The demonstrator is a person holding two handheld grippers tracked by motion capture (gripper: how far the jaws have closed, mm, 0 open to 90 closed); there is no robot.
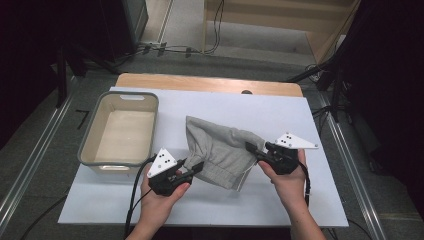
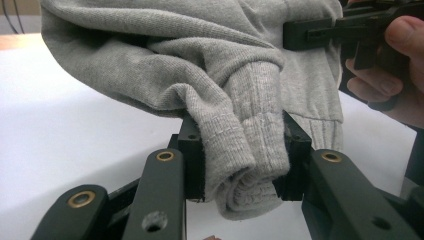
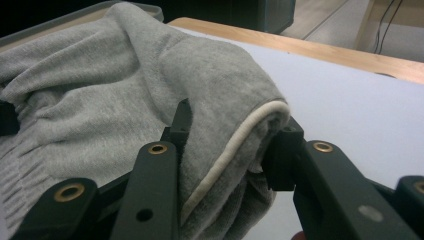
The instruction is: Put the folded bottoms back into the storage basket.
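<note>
Your left tongs [image 2: 239, 165] clamp ribbed cuff of grey sweatshirt [image 1: 220, 147]; right tongs [image 3: 227, 150] clamp its piped edge. Garment hangs between both above worktop [image 1: 280, 112], beside tub [image 1: 100, 120].

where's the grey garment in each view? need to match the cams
High view: grey garment mid-table, stretched between both grippers.
Left gripper view: fills the top and centre, ribbed edge clamped.
Right gripper view: left and centre, piped edge clamped.
Shared landmark: white table cover.
</note>
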